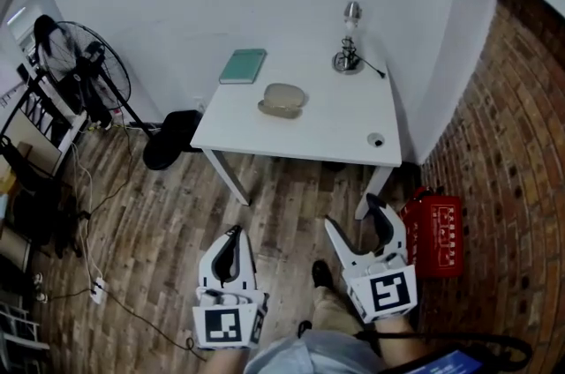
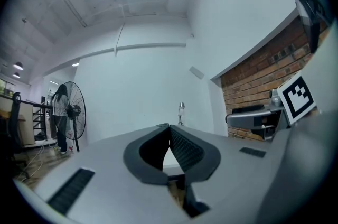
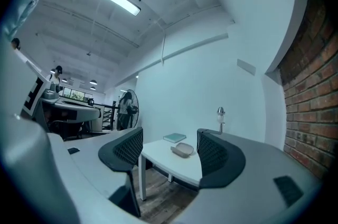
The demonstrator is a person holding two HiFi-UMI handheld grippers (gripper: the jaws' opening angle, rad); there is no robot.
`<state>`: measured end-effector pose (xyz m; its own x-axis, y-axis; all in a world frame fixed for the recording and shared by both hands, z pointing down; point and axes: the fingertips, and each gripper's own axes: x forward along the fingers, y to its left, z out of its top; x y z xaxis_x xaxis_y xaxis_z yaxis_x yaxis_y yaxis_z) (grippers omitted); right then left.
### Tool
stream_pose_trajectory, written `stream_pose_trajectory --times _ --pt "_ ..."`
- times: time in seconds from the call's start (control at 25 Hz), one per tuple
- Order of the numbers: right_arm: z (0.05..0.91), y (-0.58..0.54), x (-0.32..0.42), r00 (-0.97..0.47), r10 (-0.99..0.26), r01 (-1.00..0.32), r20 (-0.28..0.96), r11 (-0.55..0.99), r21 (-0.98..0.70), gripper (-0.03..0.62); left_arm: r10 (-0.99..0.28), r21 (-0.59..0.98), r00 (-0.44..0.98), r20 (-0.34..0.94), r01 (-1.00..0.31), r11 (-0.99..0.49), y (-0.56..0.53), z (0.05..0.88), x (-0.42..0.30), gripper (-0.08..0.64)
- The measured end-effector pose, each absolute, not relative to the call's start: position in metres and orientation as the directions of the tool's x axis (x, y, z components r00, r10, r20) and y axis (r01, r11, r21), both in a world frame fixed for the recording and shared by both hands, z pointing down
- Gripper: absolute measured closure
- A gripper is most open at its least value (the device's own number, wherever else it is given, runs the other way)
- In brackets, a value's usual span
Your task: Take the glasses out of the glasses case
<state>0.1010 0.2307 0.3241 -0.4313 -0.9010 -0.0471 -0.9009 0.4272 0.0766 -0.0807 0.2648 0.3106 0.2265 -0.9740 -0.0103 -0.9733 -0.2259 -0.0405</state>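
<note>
A beige glasses case [image 1: 282, 99] lies closed in the middle of the white table [image 1: 335, 130], far ahead of both grippers. My left gripper [image 1: 233, 233] hangs low over the wooden floor, jaws shut with nothing in them; its closed tips [image 2: 169, 128] point toward the table. My right gripper [image 1: 353, 212] is open and empty, just short of the table's near edge. Seen from the right gripper view, the case [image 3: 183, 150] sits on the table [image 3: 169, 165] between the open jaws [image 3: 168, 147], well beyond them. The glasses are hidden.
A teal notebook [image 1: 243, 65] lies behind the case, a small desk lamp [image 1: 350, 41] stands at the back right, and a small round object [image 1: 376, 139] sits near the front right corner. A floor fan [image 1: 84, 68] stands left, a red box [image 1: 435, 233] by the brick wall.
</note>
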Motion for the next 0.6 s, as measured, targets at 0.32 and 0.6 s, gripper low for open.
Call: stream_pose_trajectory --times 0.32,0.6 --pt "0.343 0.131 0.102 -0.46 -0.888 -0.887 -0.014 0.459 0.053 0.261 -0.978 -0.064 0.207 0.023 -0.976 -0.208 0.175 0.323 -0.076 0.554" --pt "0.349 0.044 0.103 -0.496 -0.868 -0.868 0.006 0.496 0.022 0.268 -0.984 -0.081 0.165 0.069 -0.982 -0.17 0.094 0.326 -0.076 0.554"
